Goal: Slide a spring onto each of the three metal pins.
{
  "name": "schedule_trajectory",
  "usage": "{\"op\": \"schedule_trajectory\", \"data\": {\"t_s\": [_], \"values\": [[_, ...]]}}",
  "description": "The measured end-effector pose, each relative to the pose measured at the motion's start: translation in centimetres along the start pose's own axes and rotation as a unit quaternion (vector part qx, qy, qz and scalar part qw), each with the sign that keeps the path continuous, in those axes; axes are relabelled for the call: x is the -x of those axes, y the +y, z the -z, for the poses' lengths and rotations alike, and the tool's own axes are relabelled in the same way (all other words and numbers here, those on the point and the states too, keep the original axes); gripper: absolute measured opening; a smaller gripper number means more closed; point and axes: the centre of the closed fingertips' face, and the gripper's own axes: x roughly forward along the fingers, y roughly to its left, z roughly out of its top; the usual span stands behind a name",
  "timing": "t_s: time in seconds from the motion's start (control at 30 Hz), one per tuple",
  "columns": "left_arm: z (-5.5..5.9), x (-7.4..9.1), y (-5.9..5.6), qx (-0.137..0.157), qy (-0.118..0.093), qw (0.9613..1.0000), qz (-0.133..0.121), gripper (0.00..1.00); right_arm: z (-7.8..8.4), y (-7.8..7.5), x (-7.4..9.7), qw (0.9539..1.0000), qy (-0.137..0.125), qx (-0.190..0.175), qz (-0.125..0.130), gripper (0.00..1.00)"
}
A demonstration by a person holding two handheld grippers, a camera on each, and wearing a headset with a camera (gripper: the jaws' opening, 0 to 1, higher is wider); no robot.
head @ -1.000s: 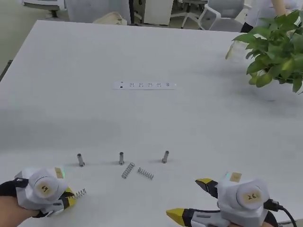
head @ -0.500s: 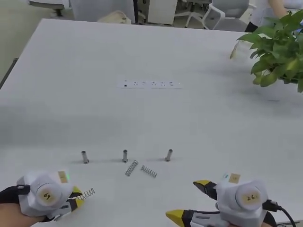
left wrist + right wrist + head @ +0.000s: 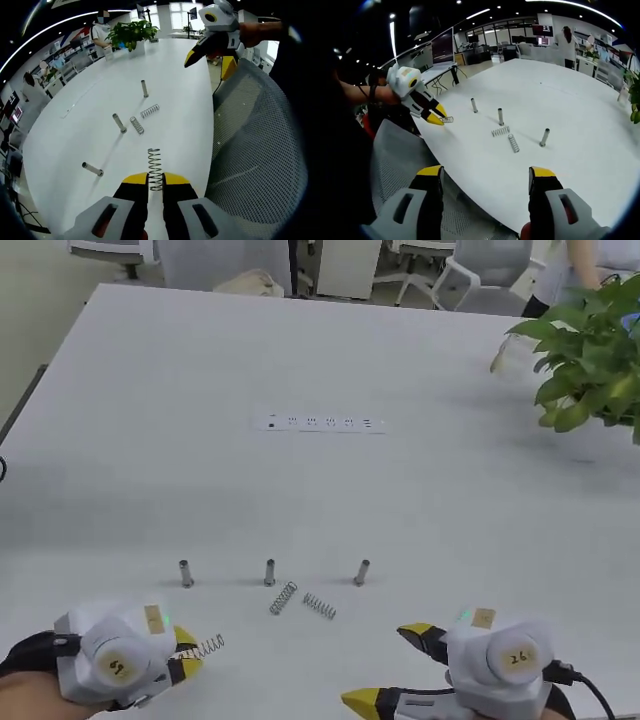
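White worktable (image 3: 450, 510): broad, matt, most of its top bare. Power strip (image 3: 319, 423): one, white, lying flat near the table's middle with a row of sockets along its length. Leafy green plant (image 3: 590, 350): standing at the table's far right edge. Office chairs (image 3: 470, 275): pale grey, on the floor beyond the far edge. Mesh chair seat (image 3: 255, 135): grey, just beside the table's near edge. Person in a white top (image 3: 102, 34): standing close by the plant. Dark monitor (image 3: 442, 47): on a desk in the dim office behind. Ceiling strip lights (image 3: 479, 13): lit.
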Motion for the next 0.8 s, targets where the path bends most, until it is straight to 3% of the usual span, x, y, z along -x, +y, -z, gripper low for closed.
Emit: {"op": "schedule_trajectory", "data": {"t_s": [0.33,0.8], "values": [[-2.7,-0.2,-1.4,-0.054,-0.014,0.9983,0.019,0.02,-0.4,1.0,-0.4,0.9999,-0.001,0.008,-0.014,0.67],[-5.8,-0.7,-2.9,-0.096,-0.034,0.9940,0.039,0.02,-0.5,2.3,-0.8,0.9992,-0.005,0.014,-0.038,0.61]]}}
